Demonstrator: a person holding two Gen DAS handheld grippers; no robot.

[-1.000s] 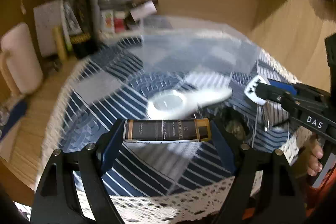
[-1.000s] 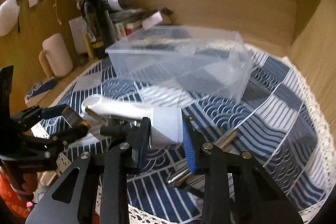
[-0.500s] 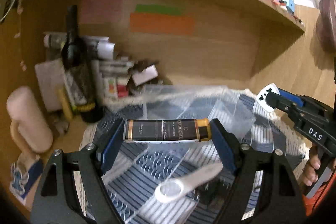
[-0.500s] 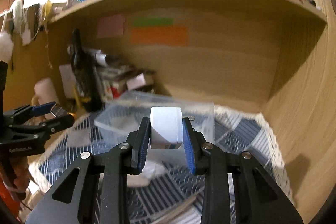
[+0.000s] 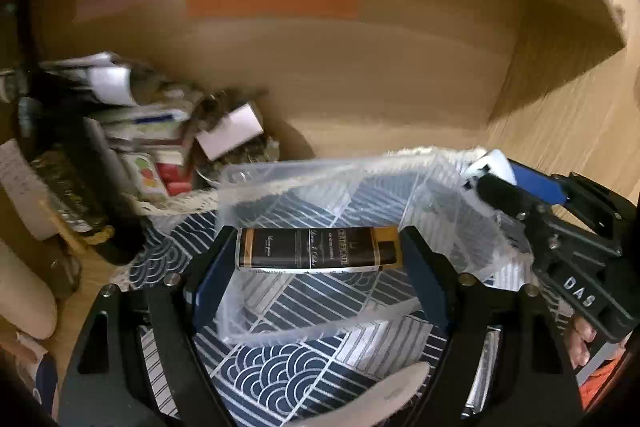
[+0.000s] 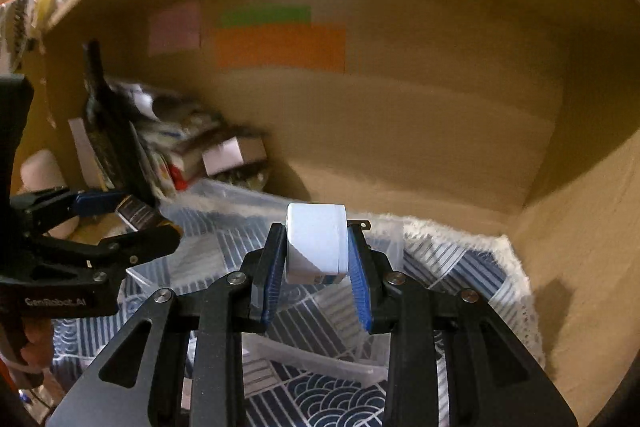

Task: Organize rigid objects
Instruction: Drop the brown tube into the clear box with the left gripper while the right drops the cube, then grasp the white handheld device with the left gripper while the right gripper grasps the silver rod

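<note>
The left gripper (image 5: 318, 255) squeezes a dark brown box with gold ends (image 5: 318, 249) and the right gripper (image 6: 316, 263) squeezes a small white plastic block (image 6: 316, 243) — both held over the clear plastic bin (image 5: 280, 183), likely to drop in.

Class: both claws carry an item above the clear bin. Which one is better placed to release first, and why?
Probably the left claw: its dark flat box sits over the middle of the clear bin. The right claw holds its white box nearer the bin's right wall.

Cloth (image 5: 312, 367): navy w/ white wave scallops & stripe patches, white lace edge. Box (image 5: 316, 251) in left gripper (image 5: 318, 259): dark brown, gold bands, pale script. Block (image 6: 316, 243) in right gripper (image 6: 316, 267): white, blue bit at base, poss. a label. Both grippers black, blue pads. Bin (image 5: 448, 203): clear. Back wall (image 6: 400, 131): tan wood; pink, green, orange notes (image 6: 280, 47).
</note>
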